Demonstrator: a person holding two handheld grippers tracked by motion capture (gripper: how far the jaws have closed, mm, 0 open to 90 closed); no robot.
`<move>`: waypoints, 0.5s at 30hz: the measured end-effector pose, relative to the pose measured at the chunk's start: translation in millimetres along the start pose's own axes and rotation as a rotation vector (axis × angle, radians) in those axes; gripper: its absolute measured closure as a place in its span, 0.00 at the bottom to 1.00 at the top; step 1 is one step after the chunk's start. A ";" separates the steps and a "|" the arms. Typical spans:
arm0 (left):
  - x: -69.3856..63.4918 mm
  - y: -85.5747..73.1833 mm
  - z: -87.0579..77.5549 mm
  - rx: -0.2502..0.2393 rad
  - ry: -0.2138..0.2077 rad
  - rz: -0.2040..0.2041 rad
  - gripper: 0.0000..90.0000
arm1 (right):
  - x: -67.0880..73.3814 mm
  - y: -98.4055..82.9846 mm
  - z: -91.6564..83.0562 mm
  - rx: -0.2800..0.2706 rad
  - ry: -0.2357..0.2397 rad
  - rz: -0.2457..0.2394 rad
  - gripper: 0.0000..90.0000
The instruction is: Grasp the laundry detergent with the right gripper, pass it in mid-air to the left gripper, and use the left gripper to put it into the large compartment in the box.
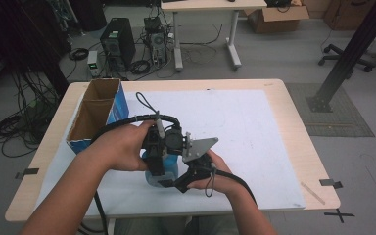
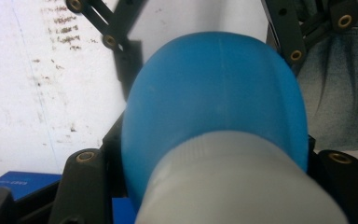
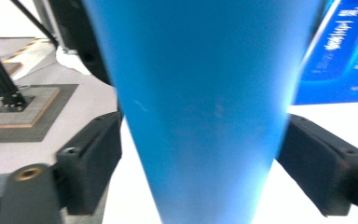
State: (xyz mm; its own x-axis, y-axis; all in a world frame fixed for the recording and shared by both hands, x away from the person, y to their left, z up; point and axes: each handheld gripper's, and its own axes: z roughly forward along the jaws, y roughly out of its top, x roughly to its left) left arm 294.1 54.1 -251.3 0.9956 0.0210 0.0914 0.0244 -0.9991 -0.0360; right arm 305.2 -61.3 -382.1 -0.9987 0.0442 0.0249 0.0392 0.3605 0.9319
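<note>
- Blue bottle [image 1: 160, 169] with white cap [image 2: 242, 186], near table's front edge, on white sheet [image 1: 254, 127], between both grippers.
- Left gripper [image 1: 157, 164] clamped on bottle near the cap; black jaws tight against both flanks in left gripper view.
- Right gripper [image 1: 176, 185] low beside bottle; jaws astride blue body [image 3: 205, 102], spread, slight gaps at the pads.
- Grey three-cornered plate [image 1: 199, 147] atop right gripper.
- Farther left: open blue carton [image 1: 97, 115], two compartments, brown inside.
- White print on carton's blue side [image 3: 342, 42], too blurred to read.
- Beyond table: black computer tower [image 1: 117, 43], tangled cables on floor.
</note>
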 end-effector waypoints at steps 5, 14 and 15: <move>1.1 1.3 -1.6 0.002 -0.014 -0.020 0.44 | -2.5 -2.1 -4.3 0.012 -0.015 0.028 0.06; 4.8 0.6 -8.4 0.012 -0.016 -0.056 0.44 | -3.0 0.6 -18.5 0.000 0.017 0.035 0.00; 6.0 -0.2 -10.8 0.011 -0.019 -0.067 0.44 | -2.9 2.5 -23.9 0.001 0.014 0.032 0.00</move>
State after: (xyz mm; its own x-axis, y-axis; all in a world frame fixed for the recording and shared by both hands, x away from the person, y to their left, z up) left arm 299.1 54.1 -240.0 0.9932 0.0890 0.0754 0.0923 -0.9949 -0.0413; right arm 307.4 -82.8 -371.2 -0.9973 0.0431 0.0601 0.0716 0.3599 0.9303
